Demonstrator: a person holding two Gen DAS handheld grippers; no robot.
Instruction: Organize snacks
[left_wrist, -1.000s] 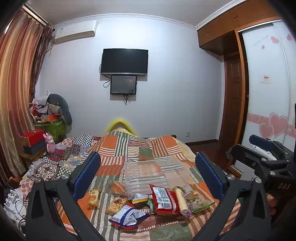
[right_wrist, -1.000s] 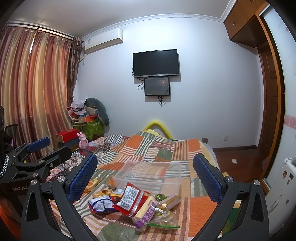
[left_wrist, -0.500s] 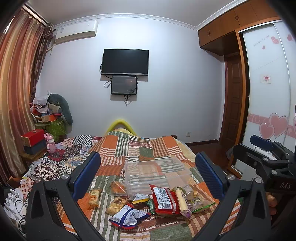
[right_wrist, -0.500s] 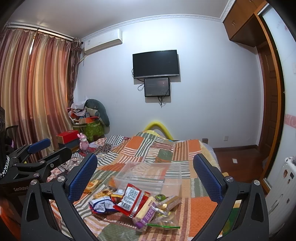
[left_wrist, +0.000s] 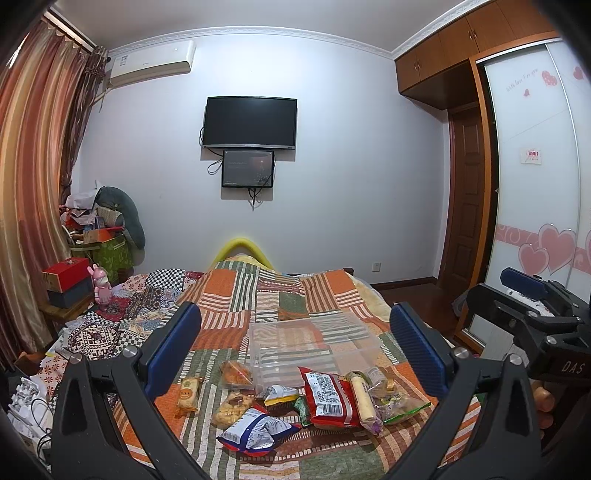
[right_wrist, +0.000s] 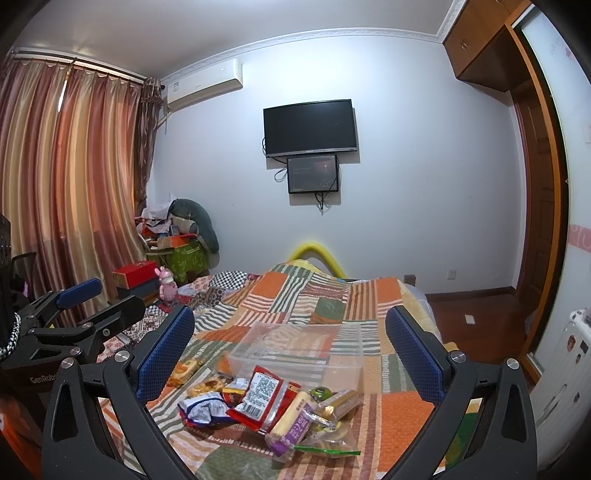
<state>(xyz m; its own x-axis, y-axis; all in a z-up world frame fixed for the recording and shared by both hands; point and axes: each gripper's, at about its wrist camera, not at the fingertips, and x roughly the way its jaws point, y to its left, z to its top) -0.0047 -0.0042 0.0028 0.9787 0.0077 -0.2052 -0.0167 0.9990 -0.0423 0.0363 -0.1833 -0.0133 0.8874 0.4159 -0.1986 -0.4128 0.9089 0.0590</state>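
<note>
Snacks (left_wrist: 295, 398) lie in a loose heap on the bed (left_wrist: 236, 295), on its patchwork quilt, just in front of a clear bin (left_wrist: 314, 347). A red packet (left_wrist: 327, 397) leans near the bin's front wall; a blue-white packet (left_wrist: 255, 430) lies nearest the camera. Left gripper (left_wrist: 295, 350) hangs above the heap, jaws spread wide, holding nothing. Right gripper (right_wrist: 290, 354) does likewise, beside it, equally wide and bare.
</note>
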